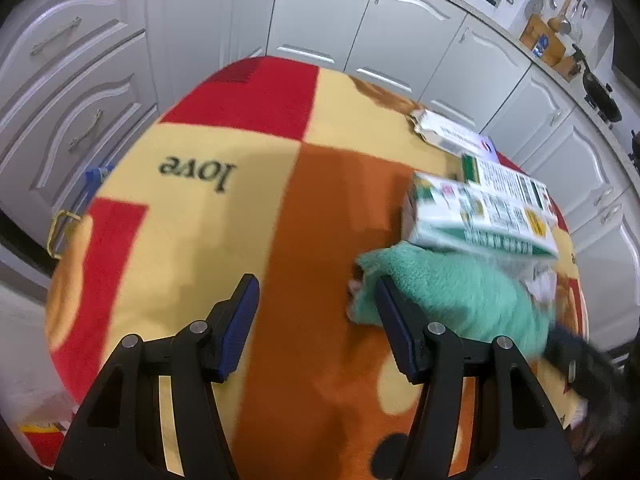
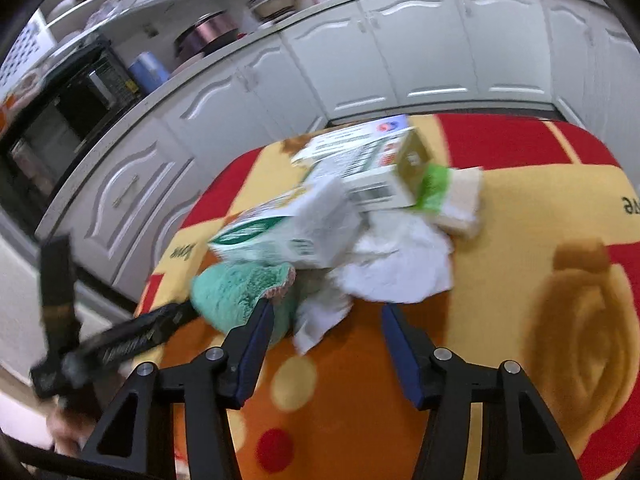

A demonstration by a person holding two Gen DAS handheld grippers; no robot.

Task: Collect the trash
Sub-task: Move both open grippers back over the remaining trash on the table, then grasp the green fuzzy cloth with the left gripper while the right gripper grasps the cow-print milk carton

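Observation:
A heap of trash lies on the table's patterned blanket [image 1: 240, 208]. A white-and-green carton [image 1: 480, 216] rests on a teal fleece cloth [image 1: 448, 292], with further flat boxes [image 1: 460, 140] behind. My left gripper [image 1: 316, 292] is open and empty; its right finger touches the cloth's edge. In the right wrist view the carton [image 2: 288, 232], teal cloth [image 2: 240, 292], crumpled white tissue [image 2: 396, 272] and a box with a green end [image 2: 400, 176] lie just ahead. My right gripper [image 2: 326, 318] is open and empty, with the tissue's near edge between its fingertips.
White kitchen cabinets [image 1: 320, 20] surround the table. A black strap-like object [image 2: 120, 340] lies at the table's left edge in the right wrist view. A sponge-like tan block [image 2: 464, 204] sits behind the tissue. A microwave [image 2: 60, 120] stands on the counter.

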